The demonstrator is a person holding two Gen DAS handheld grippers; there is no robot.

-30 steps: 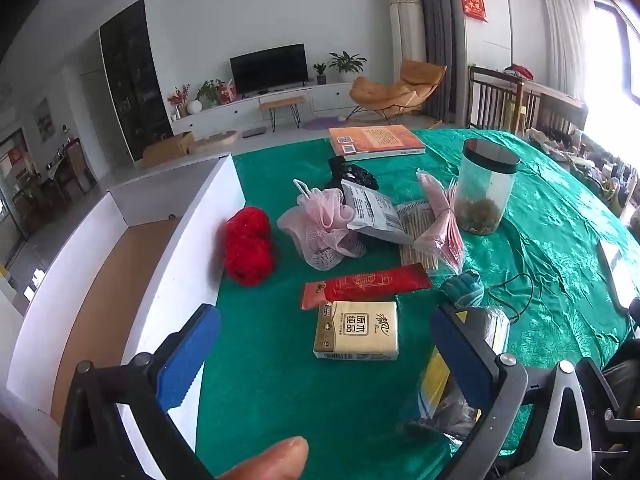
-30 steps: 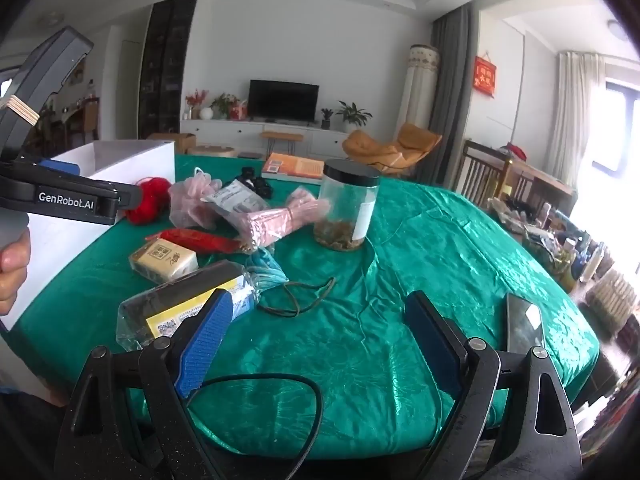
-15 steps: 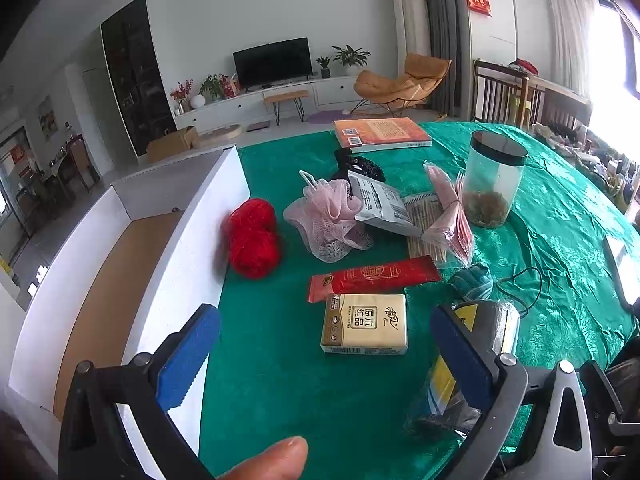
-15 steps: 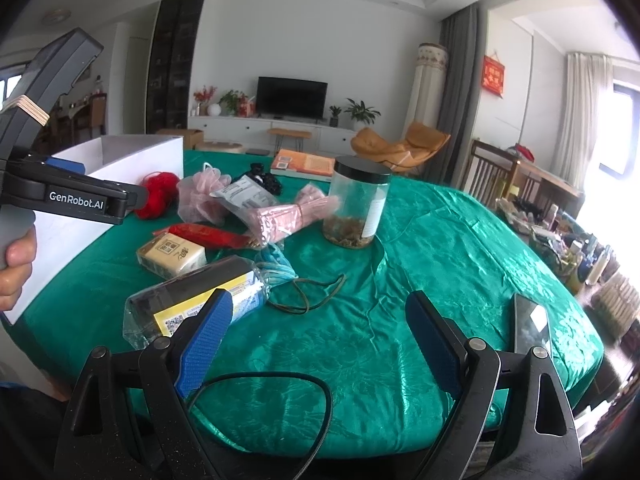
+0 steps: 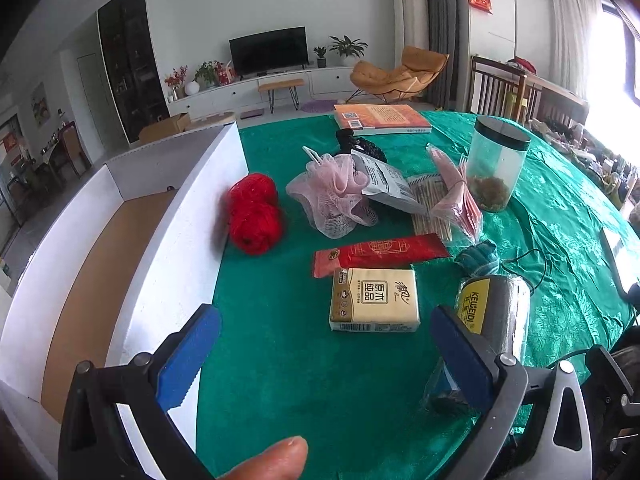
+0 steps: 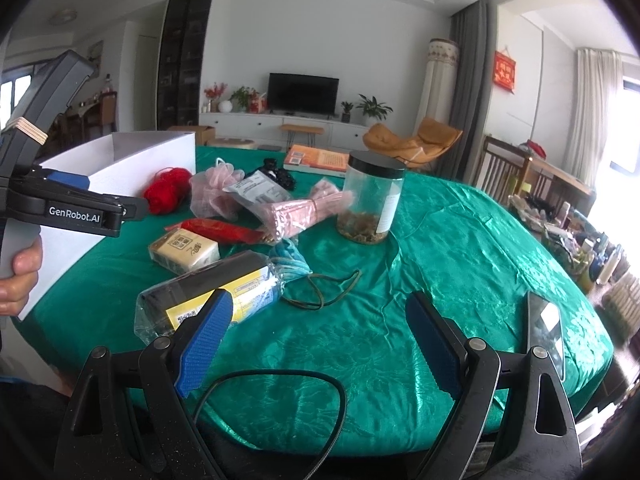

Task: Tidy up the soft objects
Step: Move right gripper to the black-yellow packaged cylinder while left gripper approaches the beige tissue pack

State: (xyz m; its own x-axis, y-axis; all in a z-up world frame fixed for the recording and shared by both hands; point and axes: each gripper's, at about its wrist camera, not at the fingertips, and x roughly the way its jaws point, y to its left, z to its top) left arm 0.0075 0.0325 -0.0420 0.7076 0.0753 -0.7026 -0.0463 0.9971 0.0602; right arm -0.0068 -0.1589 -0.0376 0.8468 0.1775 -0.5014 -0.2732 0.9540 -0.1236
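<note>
On the green tablecloth lie a red yarn ball (image 5: 254, 214) (image 6: 167, 190), a pink mesh bath pouf (image 5: 334, 192) (image 6: 214, 192), a tissue pack (image 5: 374, 300) (image 6: 185, 250), a teal cloth bundle (image 5: 478, 258) (image 6: 290, 262) and a black scrunchie (image 5: 360, 144). A white open box (image 5: 176, 216) (image 6: 132, 172) stands at the left. My left gripper (image 5: 324, 354) is open and empty, just short of the tissue pack. My right gripper (image 6: 320, 344) is open and empty over the table's near edge.
A clear jar with a black lid (image 5: 494, 168) (image 6: 372, 196), a book (image 5: 380, 118), a red packet (image 5: 380, 254), a grey pouch (image 5: 386, 188), a pink bundle of sticks (image 6: 304, 212), a bagged yellow-black item (image 6: 216, 296), a dark cord (image 6: 324, 292) and a phone (image 6: 546, 328) lie around.
My left gripper has moved slightly forward toward the tissue pack. My right gripper has shifted a little forward. Both stay open.
</note>
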